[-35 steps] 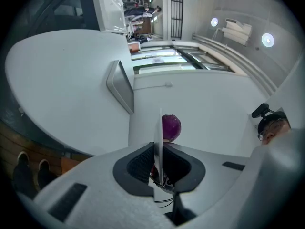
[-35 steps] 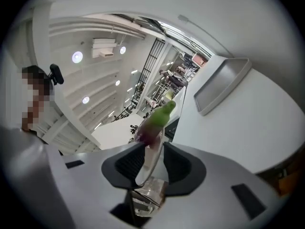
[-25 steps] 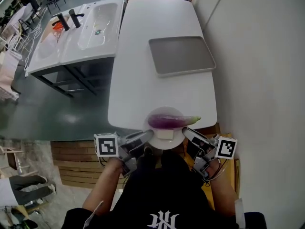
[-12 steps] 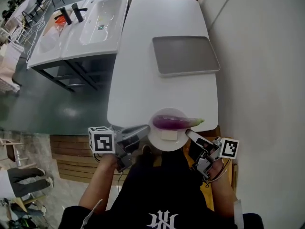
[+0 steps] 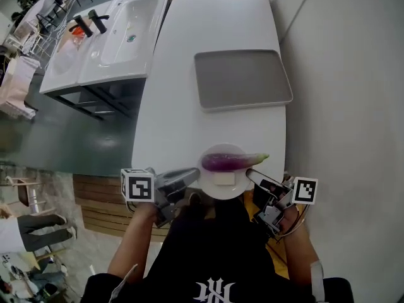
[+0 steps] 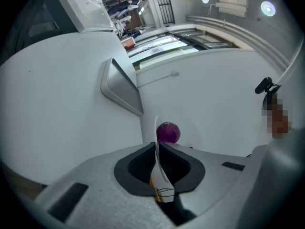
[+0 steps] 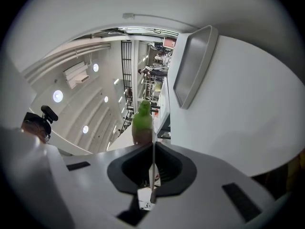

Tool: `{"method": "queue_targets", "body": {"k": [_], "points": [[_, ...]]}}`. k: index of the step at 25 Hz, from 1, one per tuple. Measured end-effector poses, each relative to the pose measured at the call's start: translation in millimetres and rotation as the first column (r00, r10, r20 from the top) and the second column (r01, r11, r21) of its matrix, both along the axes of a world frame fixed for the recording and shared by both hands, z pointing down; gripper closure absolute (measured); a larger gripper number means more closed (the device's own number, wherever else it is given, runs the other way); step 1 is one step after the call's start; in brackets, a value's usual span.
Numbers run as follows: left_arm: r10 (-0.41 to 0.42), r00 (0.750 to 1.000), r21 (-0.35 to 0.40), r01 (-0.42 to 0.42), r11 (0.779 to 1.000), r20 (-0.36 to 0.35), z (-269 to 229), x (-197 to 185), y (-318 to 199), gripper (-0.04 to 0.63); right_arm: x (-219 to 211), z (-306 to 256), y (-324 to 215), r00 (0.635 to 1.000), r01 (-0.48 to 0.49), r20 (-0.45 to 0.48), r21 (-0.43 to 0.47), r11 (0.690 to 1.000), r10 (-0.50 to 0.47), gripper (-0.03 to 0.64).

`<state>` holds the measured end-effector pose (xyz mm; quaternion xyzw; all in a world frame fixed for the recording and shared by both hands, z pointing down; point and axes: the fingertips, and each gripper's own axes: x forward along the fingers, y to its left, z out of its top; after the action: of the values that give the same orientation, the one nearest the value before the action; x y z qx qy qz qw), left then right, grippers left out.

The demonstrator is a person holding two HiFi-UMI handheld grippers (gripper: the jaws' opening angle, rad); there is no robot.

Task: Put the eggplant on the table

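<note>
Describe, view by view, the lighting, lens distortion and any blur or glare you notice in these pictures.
Head view: even, soft light with faint shadows; the white table bows slightly outward, and the eggplant looks a little soft. Left gripper view: strong fisheye, dark corners, the table's edge bends into an arc. Right gripper view: black corners frame a round image, the tray curves, and the ceiling lights blow out to white.

Both grippers sit low and close in front of the body, pointing inward at each other. The left gripper (image 5: 191,177) (image 6: 157,152) has its jaws pinched on the plate (image 5: 210,189) rim's left side. The right gripper (image 5: 250,173) (image 7: 152,162) is clamped on the right side. Forearms (image 5: 134,248) are tucked in, with the marker cubes (image 5: 139,185) facing outward.
</note>
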<state>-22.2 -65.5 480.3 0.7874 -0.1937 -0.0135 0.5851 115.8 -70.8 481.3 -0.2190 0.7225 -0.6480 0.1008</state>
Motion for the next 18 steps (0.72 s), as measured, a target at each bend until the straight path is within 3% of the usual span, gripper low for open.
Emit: {"method": "queue_targets", "body": {"k": [11, 18], "points": [[-0.053, 0.991, -0.028, 0.057, 0.998, 0.124, 26.7, 34.9, -42.7, 0.572, 34.1, 30.1, -56.3, 0.994, 0.089, -0.061, 0.005, 0.996, -0.089, 0.604], [-0.063, 0.981, -0.036, 0.071, 0.997, 0.185, 62.4, 35.4, -70.2, 0.572, 32.4, 67.6, -88.6, 0.986, 0.104, -0.128, -0.008, 0.994, -0.105, 0.604]]}}
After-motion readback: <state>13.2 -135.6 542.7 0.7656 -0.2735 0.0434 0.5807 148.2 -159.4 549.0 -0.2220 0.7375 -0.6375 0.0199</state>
